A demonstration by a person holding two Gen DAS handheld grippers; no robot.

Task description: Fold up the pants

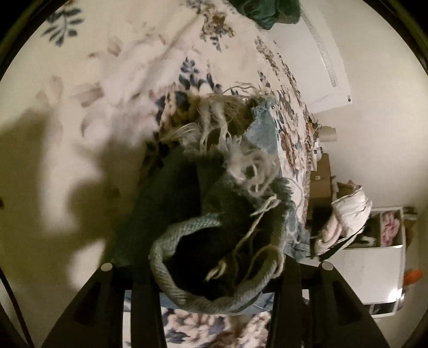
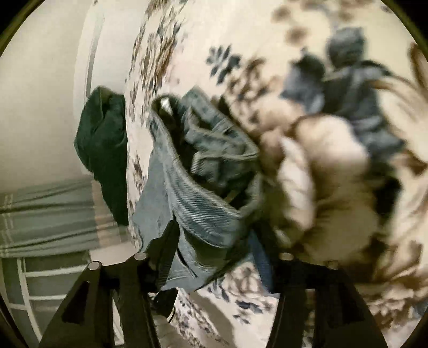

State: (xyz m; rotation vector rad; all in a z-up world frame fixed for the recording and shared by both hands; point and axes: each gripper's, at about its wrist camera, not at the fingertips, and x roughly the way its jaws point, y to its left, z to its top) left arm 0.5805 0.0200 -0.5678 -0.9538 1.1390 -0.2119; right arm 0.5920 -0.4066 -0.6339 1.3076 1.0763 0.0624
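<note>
The pants are light blue jeans with frayed white threads at the leg hems. In the left wrist view my left gripper (image 1: 214,281) is shut on the bunched hem end of the pants (image 1: 227,214), which fills the space between the fingers and hangs over the floral bedspread (image 1: 120,67). In the right wrist view my right gripper (image 2: 214,257) is shut on the waistband part of the pants (image 2: 192,192), lifted above the bedspread (image 2: 240,40). A blurred hand (image 2: 321,174) and the other gripper with denim (image 2: 347,88) show at upper right.
A dark green cloth (image 1: 267,13) lies at the bed's far edge and also shows in the right wrist view (image 2: 104,150). A white shelf unit (image 1: 374,254) with clutter and boxes (image 1: 321,182) stands beside the bed. A grey-green curtain (image 2: 48,214) hangs at left.
</note>
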